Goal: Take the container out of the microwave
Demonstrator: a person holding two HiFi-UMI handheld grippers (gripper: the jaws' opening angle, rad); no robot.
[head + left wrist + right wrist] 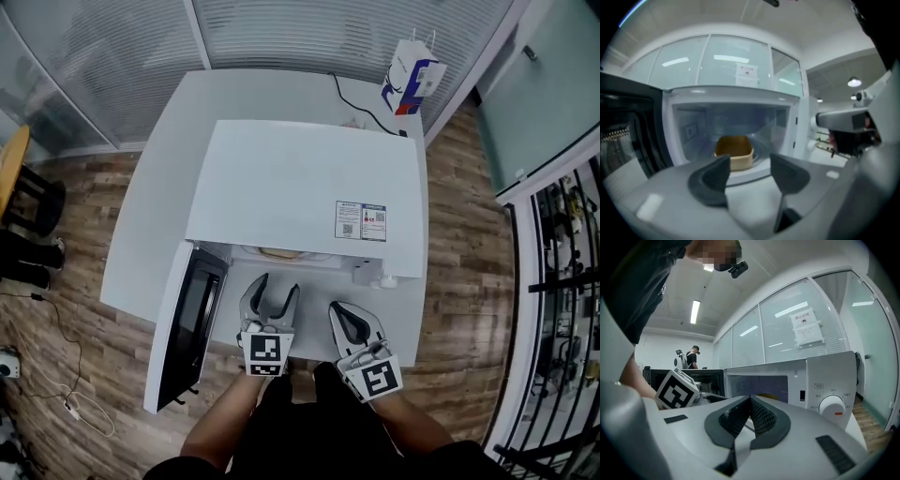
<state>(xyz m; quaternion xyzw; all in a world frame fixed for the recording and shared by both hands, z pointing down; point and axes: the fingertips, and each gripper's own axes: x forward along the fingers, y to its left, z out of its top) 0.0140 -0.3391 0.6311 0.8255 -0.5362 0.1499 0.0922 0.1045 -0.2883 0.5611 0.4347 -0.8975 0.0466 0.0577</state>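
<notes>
The microwave (300,187) door (187,319) is already swung open to the left, so that part's done. The container (734,152) — a tan tub w/ a pale rim — sits inside on the oven floor, not touched yet. The left gripper (750,161) is in front of the opening, jaws apart w/ nothing between them, lined up roughly on the tub but short of it. The right gripper (750,401) is just beside it, toward the dial side, jaws pressed together, empty. Left to do, as I see it: reach in, close on the tub, bring it out onto the table (159,216) — basically the whole grab.
</notes>
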